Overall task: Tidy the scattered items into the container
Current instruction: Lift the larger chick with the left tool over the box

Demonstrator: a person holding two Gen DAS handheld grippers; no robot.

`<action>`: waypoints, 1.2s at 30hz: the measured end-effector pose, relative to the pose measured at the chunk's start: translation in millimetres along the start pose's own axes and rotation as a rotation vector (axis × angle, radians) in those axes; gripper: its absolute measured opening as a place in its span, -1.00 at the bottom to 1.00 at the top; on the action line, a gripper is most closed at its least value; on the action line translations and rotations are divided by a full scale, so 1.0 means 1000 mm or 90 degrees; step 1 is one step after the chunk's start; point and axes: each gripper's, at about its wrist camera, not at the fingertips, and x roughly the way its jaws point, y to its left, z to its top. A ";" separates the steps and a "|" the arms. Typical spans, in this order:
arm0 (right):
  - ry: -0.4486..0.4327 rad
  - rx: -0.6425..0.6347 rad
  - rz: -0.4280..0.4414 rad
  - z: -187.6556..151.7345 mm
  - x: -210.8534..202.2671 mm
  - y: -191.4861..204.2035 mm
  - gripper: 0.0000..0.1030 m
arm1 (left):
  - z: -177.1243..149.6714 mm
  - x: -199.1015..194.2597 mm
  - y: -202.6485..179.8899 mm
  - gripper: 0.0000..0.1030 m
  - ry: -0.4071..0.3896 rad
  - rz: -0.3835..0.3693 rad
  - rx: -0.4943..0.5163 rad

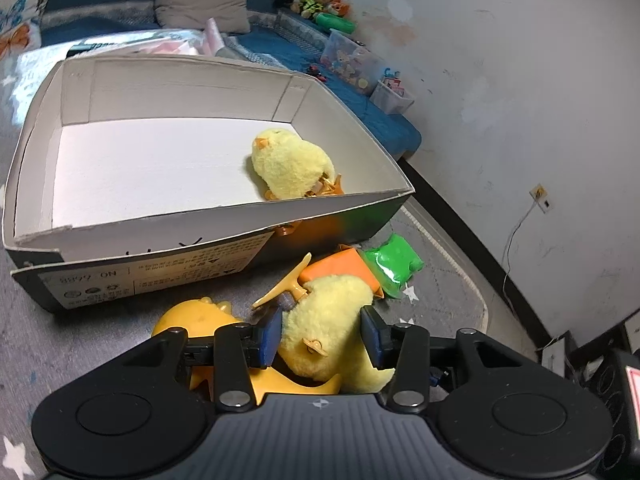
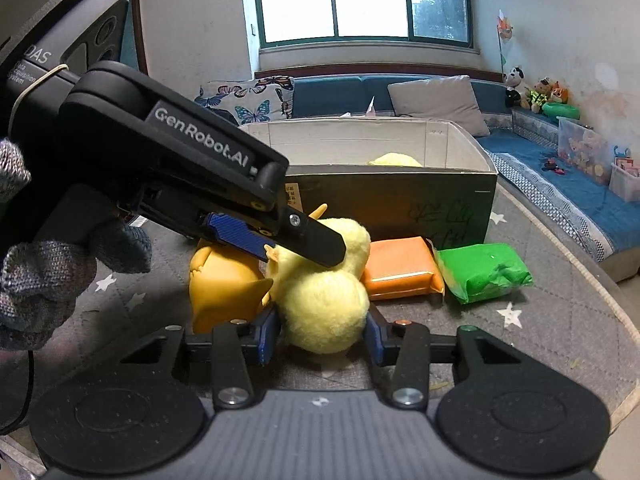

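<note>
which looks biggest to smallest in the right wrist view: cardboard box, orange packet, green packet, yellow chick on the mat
1. cardboard box, clearly the largest.
2. yellow chick on the mat, though it sits closest to the camera, which inflates it.
3. green packet and orange packet: look about alike, too close to rank.

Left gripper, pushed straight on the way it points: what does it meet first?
The fluffy yellow chick, already between the open fingers of the left gripper. Past it probably the orange packet, then the near wall of the box; depth unclear.

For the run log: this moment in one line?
right gripper: shut on plush chick | left gripper: open | box: another chick inside
</note>
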 end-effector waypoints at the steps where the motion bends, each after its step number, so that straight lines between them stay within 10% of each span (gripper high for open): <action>1: 0.000 0.000 0.000 0.000 0.000 0.000 -0.16 | 0.000 0.000 0.000 -0.11 0.001 -0.001 -0.002; 17: -0.027 -0.014 0.004 0.006 -0.022 0.010 -0.17 | -0.002 -0.026 -0.010 -0.16 -0.037 -0.004 0.005; 36: -0.093 -0.053 -0.005 0.091 0.010 0.006 -0.17 | 0.076 -0.042 0.002 -0.17 -0.136 0.019 0.012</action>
